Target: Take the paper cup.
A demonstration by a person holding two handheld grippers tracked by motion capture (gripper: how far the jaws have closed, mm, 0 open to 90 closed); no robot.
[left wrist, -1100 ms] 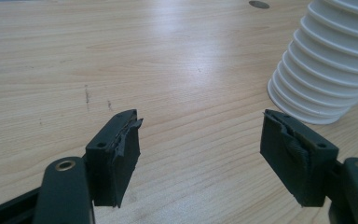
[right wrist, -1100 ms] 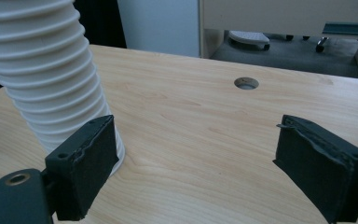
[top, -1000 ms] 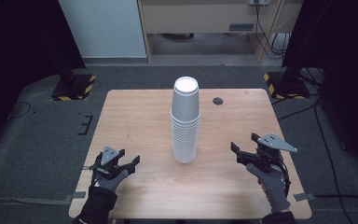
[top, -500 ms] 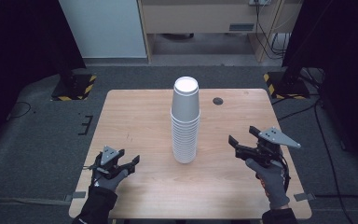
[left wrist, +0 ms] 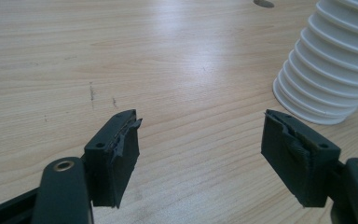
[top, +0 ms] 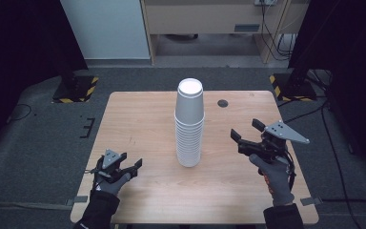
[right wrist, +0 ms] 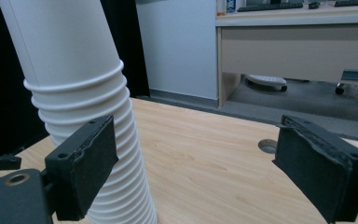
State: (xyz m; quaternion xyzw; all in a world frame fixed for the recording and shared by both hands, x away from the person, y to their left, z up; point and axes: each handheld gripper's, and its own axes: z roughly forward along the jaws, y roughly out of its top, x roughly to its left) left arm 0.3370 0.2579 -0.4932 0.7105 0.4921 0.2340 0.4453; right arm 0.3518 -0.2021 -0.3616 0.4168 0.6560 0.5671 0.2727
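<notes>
A tall stack of upturned white paper cups (top: pixel 189 125) stands in the middle of the wooden table (top: pixel 138 119). My left gripper (top: pixel 134 169) rests low near the front left edge, open and holding nothing, and points toward the stack. In the left gripper view the stack's ribbed base (left wrist: pixel 332 70) is at the upper right, beyond my open left gripper (left wrist: pixel 200 140). My right gripper (top: pixel 246 130) hovers right of the stack, open and empty. In the right gripper view the stack (right wrist: pixel 81 98) rises just behind the left pad (right wrist: pixel 91 163), apart from it.
A small dark round hole (top: pixel 222 103) sits in the tabletop behind and right of the stack, also in the right gripper view as the hole (right wrist: pixel 266 145). Yellow-black striped stand feet (top: pixel 78 89) flank the table on the grey floor. A desk (right wrist: pixel 298 37) stands beyond.
My right gripper has risen and moved forward and a little left, closer to the cup stack. The left gripper has hardly moved.
</notes>
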